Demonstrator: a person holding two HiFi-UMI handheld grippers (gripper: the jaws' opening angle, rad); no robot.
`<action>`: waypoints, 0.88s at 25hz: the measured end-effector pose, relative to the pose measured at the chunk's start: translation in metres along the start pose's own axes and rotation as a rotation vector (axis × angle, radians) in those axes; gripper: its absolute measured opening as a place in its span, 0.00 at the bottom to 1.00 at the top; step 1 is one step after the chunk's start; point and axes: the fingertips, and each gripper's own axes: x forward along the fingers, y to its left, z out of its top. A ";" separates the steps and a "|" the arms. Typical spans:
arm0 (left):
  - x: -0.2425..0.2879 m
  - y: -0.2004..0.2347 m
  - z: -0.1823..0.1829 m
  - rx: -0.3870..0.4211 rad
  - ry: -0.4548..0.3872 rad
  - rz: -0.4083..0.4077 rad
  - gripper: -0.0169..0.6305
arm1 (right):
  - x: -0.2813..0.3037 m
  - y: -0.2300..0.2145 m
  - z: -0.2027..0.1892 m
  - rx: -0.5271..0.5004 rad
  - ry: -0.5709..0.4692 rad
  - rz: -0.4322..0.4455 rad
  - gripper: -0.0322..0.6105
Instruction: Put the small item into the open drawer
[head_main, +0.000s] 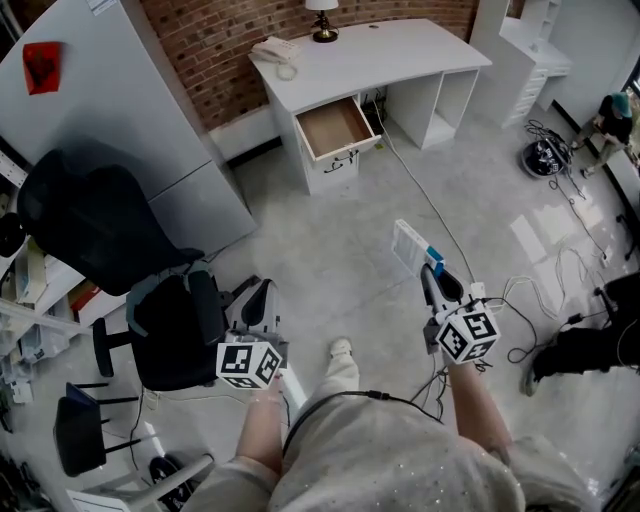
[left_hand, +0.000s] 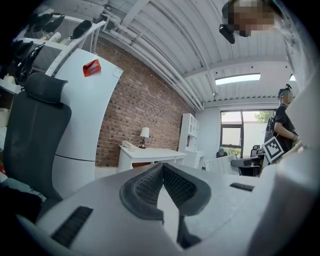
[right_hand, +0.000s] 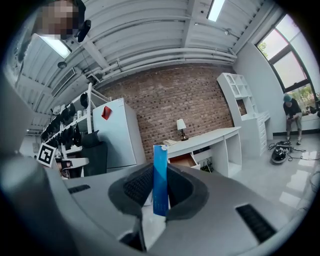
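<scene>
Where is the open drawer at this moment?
In the head view, the open drawer juts from the picture-left end of the white desk, which stands against the brick wall, at top centre.

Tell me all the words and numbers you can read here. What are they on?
No text here can be read.
Blue box: any print is too small to read.
Red sign on the tall white cabinet: too blurred to read.
Left marker cube, right marker cube: black square patterns only, no words or numbers.
</scene>
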 end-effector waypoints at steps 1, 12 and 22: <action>0.006 0.006 0.000 -0.001 0.000 -0.002 0.03 | 0.007 -0.001 0.000 0.002 0.002 -0.005 0.15; 0.067 0.061 0.001 -0.039 -0.002 -0.013 0.03 | 0.080 -0.009 0.011 -0.004 0.019 -0.031 0.15; 0.095 0.084 -0.001 -0.042 0.008 -0.032 0.03 | 0.111 -0.011 0.006 0.037 0.007 -0.047 0.15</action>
